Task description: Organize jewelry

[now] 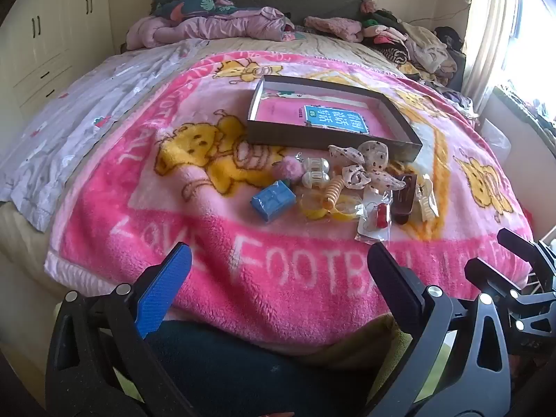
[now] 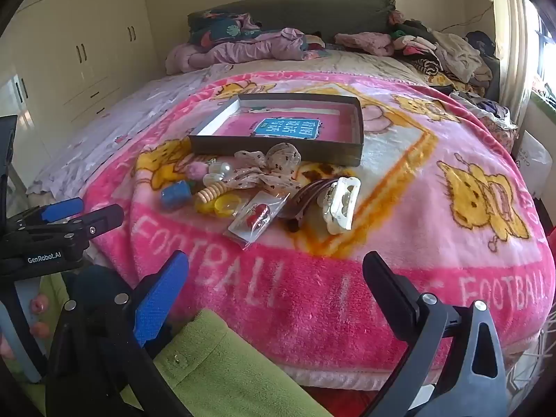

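Setting: A fleecy pink blanket (image 1: 285,278) is covering the bed, serving as a soft work surface.
Left gripper (image 1: 278,271): It is hovering low at the blanket's near edge, jaws spread wide and holding nothing, apparently waiting to make a first pick.
Right gripper (image 2: 278,278): It is hanging beside the left one, jaws likewise wide apart and empty, well short of the pile.
Jewelry: The pieces are lying in a loose heap on the blanket, just in front of the box (image 1: 333,135).
Box: The shallow, dark-walled cardboard tray is sitting open behind the heap, probably placed there to take the sorted items; a pink card with a blue label is lying flat inside.
Soft pieces: A spotted fabric bow (image 1: 365,170) and a fuzzy pink pompom (image 1: 288,170) are resting nearest the box.
Hard pieces: A blue block (image 1: 272,201), a ribbed beige spiral (image 1: 335,191) and yellow rings (image 2: 226,205) are clustering in the middle.
Packaged piece: A red charm in a clear, glossy bag (image 2: 257,219) is lying closest to the grippers, likely the easiest first grab.
Right edge: A white clip (image 2: 340,205) is leaning against dark brown pieces.
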`<state>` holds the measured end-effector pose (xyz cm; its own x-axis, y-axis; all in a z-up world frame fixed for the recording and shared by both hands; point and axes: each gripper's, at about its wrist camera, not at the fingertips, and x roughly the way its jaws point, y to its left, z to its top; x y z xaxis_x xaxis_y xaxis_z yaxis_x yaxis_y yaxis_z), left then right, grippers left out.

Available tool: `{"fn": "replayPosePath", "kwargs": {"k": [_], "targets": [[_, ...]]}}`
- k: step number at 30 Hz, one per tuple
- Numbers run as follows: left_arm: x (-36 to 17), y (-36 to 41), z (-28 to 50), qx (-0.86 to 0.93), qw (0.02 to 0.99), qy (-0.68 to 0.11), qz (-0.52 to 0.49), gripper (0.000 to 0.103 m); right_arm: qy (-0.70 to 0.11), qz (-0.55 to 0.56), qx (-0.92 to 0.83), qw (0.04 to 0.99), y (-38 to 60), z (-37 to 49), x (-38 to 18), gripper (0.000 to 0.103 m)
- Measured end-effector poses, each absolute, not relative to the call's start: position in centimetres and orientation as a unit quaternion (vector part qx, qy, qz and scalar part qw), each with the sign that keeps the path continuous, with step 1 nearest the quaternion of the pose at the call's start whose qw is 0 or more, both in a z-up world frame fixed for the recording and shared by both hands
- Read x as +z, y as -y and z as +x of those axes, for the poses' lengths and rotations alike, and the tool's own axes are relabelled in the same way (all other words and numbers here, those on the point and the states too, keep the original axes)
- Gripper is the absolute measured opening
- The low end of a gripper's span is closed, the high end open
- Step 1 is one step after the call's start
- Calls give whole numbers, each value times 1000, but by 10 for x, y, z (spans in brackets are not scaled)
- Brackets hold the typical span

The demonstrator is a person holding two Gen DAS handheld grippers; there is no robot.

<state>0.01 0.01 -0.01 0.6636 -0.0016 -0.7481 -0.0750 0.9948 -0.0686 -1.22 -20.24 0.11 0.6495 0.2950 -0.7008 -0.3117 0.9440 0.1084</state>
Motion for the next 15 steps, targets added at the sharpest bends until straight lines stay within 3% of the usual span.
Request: {"fn": "replayPosePath", "kwargs": {"k": [15], "targets": [[0, 0, 0, 21, 911, -410, -45, 93, -381, -8, 170, 909, 200, -12, 2, 97]]}}
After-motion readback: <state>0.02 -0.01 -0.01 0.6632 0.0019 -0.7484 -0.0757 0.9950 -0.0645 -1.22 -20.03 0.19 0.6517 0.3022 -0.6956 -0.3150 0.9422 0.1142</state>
